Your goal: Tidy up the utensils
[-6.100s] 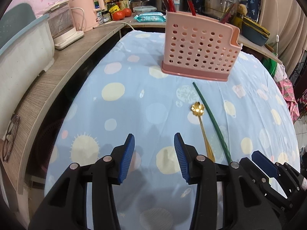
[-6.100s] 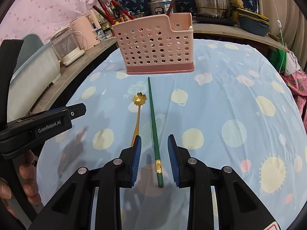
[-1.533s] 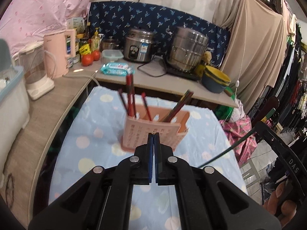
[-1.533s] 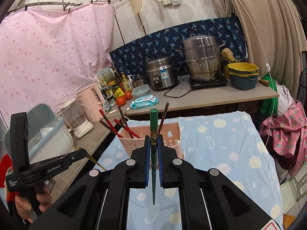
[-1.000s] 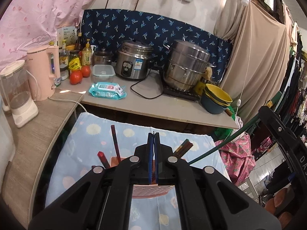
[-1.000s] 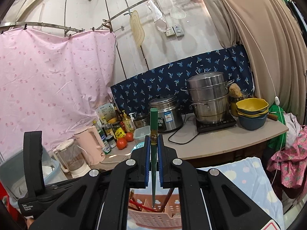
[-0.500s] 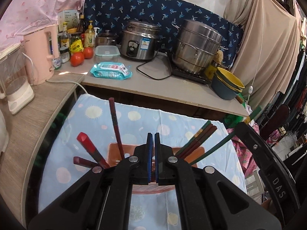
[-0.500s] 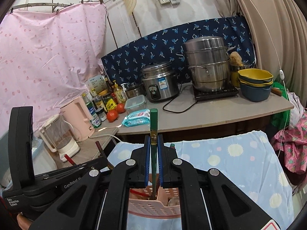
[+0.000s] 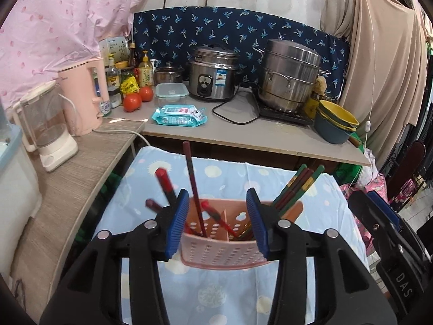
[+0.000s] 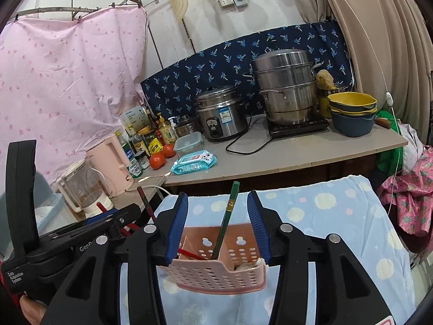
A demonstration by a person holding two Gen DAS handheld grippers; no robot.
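- Left tongs [image 9: 217,223]: jaws spread, holding nothing, low centre of frame over the pink basket [image 9: 222,254].
- Right tongs [image 10: 217,224]: jaws spread, empty, above the same basket; green chopstick [image 10: 226,220] stands free between them, leaning in the basket.
- Red and brown chopsticks [image 9: 193,184] upright in the left compartment, more at the right end.
- Basket sits on the blue spotted tabletop [image 9: 333,216].
- Step: drop-off looks done. Next, probably back off and look for leftover utensils; none visible.
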